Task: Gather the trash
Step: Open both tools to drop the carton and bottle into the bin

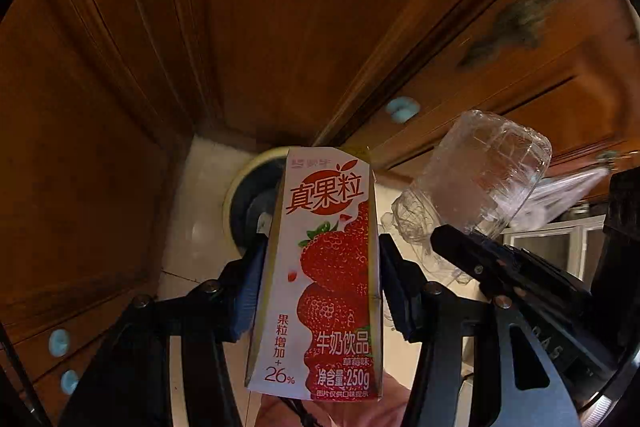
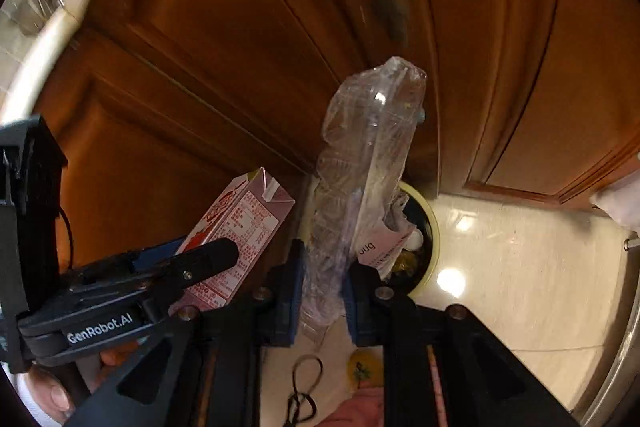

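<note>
Now both grippers hang over the pale tiled floor [image 2: 520, 267], noses tilted down at the round bin [image 2: 430, 227] tucked into the corner of the wooden cabinet doors [image 1: 280, 27]. Left gripper [image 1: 322, 255] is clamped on the strawberry milk carton [image 1: 324, 267], blue pads pressing both its narrow sides, carton upright between them. Right gripper [image 2: 322, 275] is squeezed tight on the crushed clear plastic bottle [image 2: 364, 167], which sticks up past the fingertips. Carton and bottle sit just beside each other, both above the bin's rim. Inside the bin there's paper scrap [image 2: 384, 247] already lying
</note>
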The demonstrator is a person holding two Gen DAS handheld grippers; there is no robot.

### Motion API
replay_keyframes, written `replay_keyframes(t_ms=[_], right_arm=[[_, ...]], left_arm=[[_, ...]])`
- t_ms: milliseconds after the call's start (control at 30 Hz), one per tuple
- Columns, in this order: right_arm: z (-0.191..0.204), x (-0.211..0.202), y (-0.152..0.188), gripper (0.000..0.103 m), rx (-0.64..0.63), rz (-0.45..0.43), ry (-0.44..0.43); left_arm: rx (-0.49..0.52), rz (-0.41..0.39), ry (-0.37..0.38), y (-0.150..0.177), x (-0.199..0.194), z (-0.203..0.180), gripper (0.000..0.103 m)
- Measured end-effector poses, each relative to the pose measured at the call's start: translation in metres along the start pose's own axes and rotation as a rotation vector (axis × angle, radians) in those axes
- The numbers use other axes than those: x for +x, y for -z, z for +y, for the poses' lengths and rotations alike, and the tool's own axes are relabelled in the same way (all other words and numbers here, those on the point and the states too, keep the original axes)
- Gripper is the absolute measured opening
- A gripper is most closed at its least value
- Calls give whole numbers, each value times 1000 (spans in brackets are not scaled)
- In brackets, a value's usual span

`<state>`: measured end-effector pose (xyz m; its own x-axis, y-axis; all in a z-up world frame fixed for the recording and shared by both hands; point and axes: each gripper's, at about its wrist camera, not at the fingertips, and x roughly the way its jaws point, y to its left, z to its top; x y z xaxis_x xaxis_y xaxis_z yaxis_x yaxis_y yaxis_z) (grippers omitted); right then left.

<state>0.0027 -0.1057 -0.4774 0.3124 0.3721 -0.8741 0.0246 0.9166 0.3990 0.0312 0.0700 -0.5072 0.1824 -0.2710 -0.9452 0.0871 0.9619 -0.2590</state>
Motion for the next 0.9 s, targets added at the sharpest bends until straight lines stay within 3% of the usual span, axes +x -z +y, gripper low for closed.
replay_keyframes(t_ms=[133,267,367,433,633,900], right_arm=[[-10,48,7,20,-34,34,10],[-14,80,10,21,-50,40,58],[-15,93,12,33,-60,55,106],[-12,96,12,39,-68,63,114],[1,81,16,40,-101,102,92],[16,18,17,40,-98,149,69]], left_arm=[[-1,43,-2,1,44,9,54],[7,71,-13,-2,71,17,66],[-2,77,-39,-4,78,20,66],[-20,71,-44,-4,74,24,66],[-34,59,-58,-4,46,33,66],[-77,54,-47,-8,-17,34,66]])
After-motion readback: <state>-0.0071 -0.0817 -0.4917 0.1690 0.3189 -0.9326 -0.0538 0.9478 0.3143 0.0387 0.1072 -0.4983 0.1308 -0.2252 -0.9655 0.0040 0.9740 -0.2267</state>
